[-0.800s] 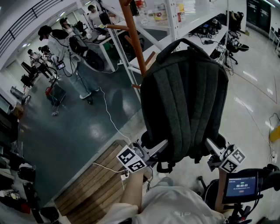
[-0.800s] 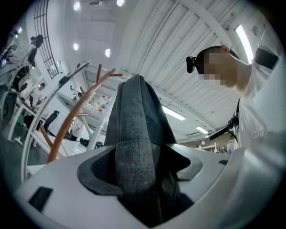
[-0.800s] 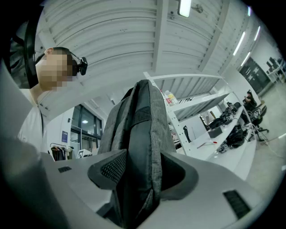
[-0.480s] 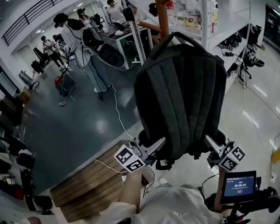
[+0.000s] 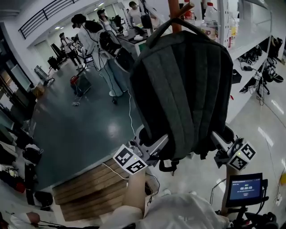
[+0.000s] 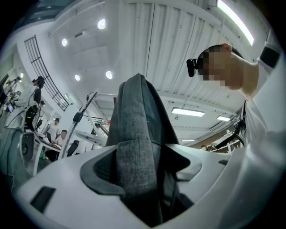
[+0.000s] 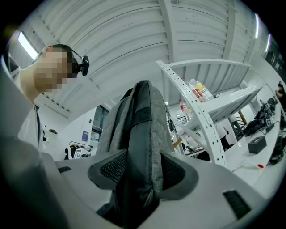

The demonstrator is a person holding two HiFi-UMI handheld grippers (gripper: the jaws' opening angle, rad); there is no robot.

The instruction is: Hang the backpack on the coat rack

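**Both grippers clamped on the backpack, up by the rack**

Left gripper has its jaws spread wide, but w/ a thick fold of the backpack filling the gap. In the left gripper view, the gripper presses grey fabric between its pads, so it's a grip, not an empty hold. Same deal on the right gripper. In its own view the jaws are set wide and squeeze the bag's edge from both sides. The pads there are dark w/ a fine mesh texture.

Each gripper has a bottom corner of the bag, left one at the left corner, right one at the right. The bag is held up in the air in front of the person, back panel facing the head cam.

Bag is dark grey woven cloth, kinda heathered, w/ vertical padded ribs down the back and black straps hanging at the bottom. Its black handle arches over the top, right in front of the rack, a reddish-brown pole. A wood peg sticks out just above the handle. Can't tell if the handle touches it.

Bg: glossy dark floor, wood planks below the left gripper, and a white perforated shelf w/ bottles.
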